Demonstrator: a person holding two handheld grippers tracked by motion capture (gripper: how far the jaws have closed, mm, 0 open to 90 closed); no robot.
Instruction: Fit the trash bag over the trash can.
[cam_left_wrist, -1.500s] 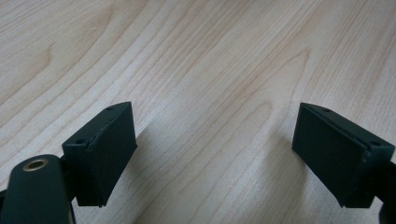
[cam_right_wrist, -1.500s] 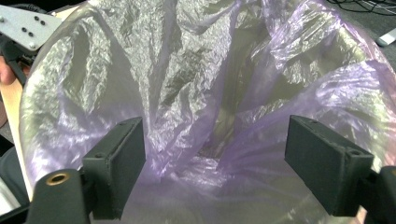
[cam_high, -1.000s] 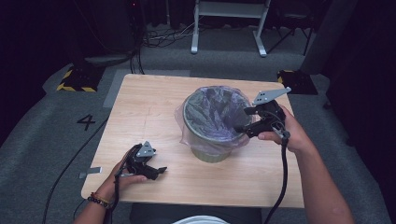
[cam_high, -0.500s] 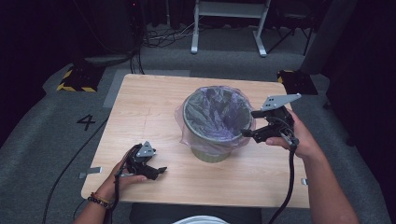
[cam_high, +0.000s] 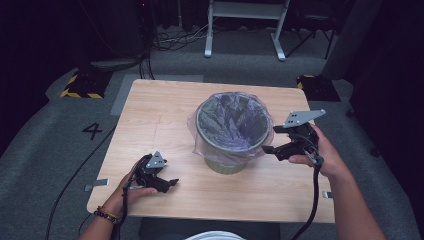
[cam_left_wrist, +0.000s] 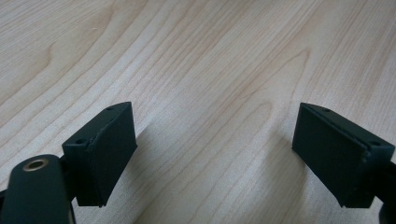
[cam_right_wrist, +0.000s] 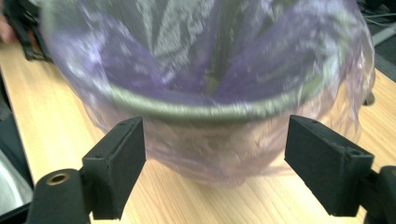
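on the left of the high view, the left gripper (cam_high: 167, 184) rests low on the wooden table (cam_high: 160, 115), near the table's front edge, held in the person's left hand (cam_high: 131, 192), which has a beaded band at the wrist. a black cable trails from it off the near edge. in the left gripper view its two black jaws stand spread wide apart, with bare light wood grain between them and nothing held.

in the middle of the table stands a round bin (cam_high: 231, 131) lined with a thin purple plastic bag (cam_high: 227, 112); the bag's edge is folded over the rim and hangs loosely down the outer wall. the bin is upright, and what lies at its bottom is too dim to tell.

to the right, the right gripper (cam_high: 269, 149) is held above the table just beside the bin's right side, jaws pointing toward it, with the grey three-cornered plate on top and the right hand (cam_high: 320, 152) around its body. in the right gripper view the jaws are spread wide, the bin's rim (cam_right_wrist: 201, 109) and the draped bag (cam_right_wrist: 224, 149) fill the space beyond them, slightly blurred; the pads (cam_right_wrist: 119, 163) grip nothing.
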